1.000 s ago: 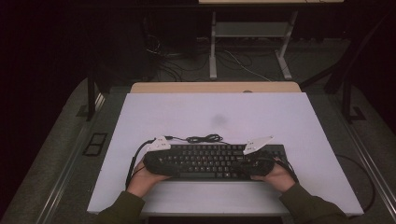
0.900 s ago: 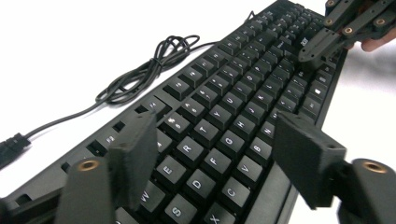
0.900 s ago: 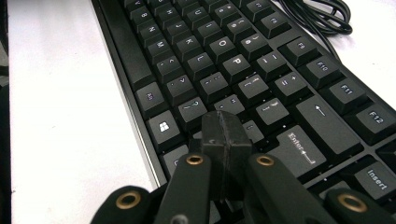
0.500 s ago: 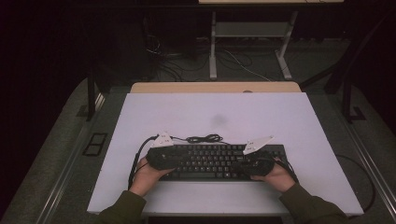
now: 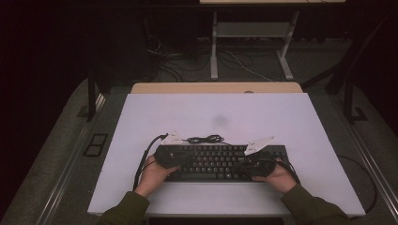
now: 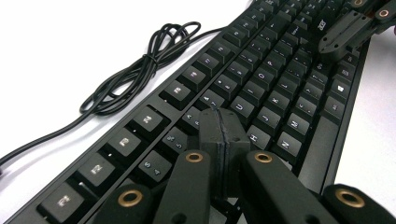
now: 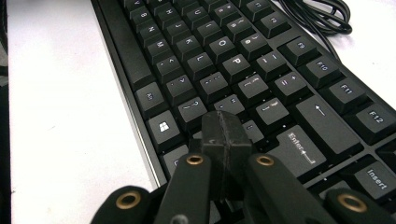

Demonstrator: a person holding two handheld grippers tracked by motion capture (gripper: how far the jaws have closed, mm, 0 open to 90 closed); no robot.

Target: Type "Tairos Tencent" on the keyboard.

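A black keyboard (image 5: pixel 216 161) lies across the near part of the white table (image 5: pixel 216 112), with its cable (image 5: pixel 204 139) coiled just behind it. My left gripper (image 5: pixel 184 159) is over the keyboard's left part and points along the keys. In the left gripper view its jaws are pressed together with nothing between them, and the gripper (image 6: pixel 219 123) is just above the middle letter keys of the keyboard (image 6: pixel 275 70). My right gripper (image 5: pixel 244 163) is over the right part; in its own view the gripper (image 7: pixel 222 126) is shut, low over the keys beside Enter (image 7: pixel 299 149).
The coiled cable (image 6: pixel 140 70) lies on the white surface beyond the function keys. The right gripper (image 6: pixel 348 28) appears at the far end of the left gripper view. A wooden table edge (image 5: pixel 216 87) runs behind the white top, with desk legs and floor cables beyond.
My left gripper has moved a little to the right along the keyboard. The right gripper and the keyboard have hardly moved.
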